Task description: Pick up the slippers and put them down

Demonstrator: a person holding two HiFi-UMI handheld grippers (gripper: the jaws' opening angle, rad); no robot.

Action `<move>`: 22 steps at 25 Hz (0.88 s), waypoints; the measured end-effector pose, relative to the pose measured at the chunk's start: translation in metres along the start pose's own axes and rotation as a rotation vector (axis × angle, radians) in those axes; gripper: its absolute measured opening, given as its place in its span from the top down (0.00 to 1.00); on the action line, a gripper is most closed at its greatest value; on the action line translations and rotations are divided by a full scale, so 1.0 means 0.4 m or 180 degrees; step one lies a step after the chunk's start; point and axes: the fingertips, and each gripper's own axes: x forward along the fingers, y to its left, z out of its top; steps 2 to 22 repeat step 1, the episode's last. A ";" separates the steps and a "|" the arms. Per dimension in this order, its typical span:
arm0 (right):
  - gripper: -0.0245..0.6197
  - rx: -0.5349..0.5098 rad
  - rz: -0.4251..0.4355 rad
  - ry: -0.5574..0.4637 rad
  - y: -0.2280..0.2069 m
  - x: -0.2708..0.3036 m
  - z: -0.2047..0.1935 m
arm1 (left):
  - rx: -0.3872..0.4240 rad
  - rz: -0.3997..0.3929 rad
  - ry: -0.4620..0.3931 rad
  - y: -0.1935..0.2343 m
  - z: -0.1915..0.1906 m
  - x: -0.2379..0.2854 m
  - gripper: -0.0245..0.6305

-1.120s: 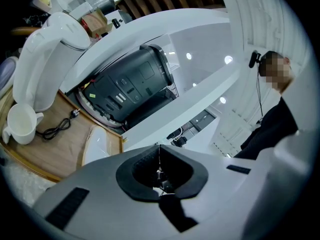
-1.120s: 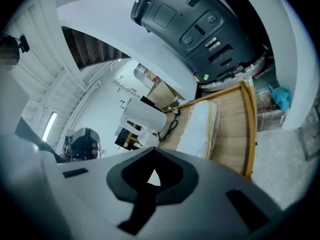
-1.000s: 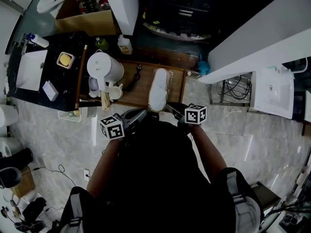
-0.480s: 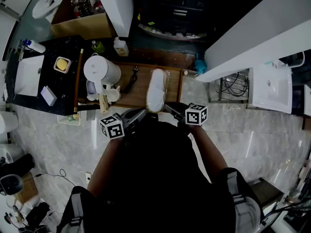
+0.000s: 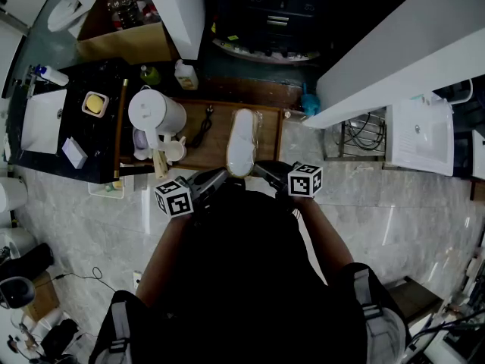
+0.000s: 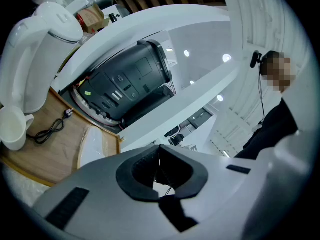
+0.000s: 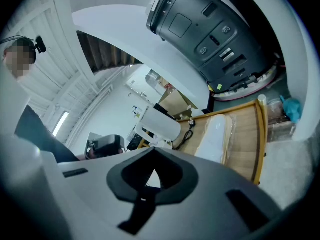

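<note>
Slippers [image 5: 242, 139] lying on wooden tray [image 5: 220, 152], left claw [image 6: 159, 145], right claw [image 7: 154, 148] both closed, empty

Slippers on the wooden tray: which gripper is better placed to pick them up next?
Probably the right gripper. In its view the wrapped slippers lie almost whole just ahead. The left gripper sees only part of them, off to one side. Both are shut and must open first.

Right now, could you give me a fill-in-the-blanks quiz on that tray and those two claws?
In the head view, the wrapped slippers lie on the wooden tray, to the ____ of the white kettle.
The left gripper and right gripper both have their jaws ____, with nothing between them.
The cable on the tray is ____.
Missing: right; shut; black.
</note>
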 end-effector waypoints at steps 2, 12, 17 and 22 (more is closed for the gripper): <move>0.95 0.0005 -0.0002 0.0007 -0.001 0.001 -0.002 | -0.0001 0.0002 -0.0002 0.001 0.000 -0.001 0.94; 0.95 0.0005 -0.0002 0.0007 -0.001 0.001 -0.002 | -0.0001 0.0002 -0.0002 0.001 0.000 -0.001 0.94; 0.95 0.0005 -0.0002 0.0007 -0.001 0.001 -0.002 | -0.0001 0.0002 -0.0002 0.001 0.000 -0.001 0.94; 0.95 0.0005 -0.0002 0.0007 -0.001 0.001 -0.002 | -0.0001 0.0002 -0.0002 0.001 0.000 -0.001 0.94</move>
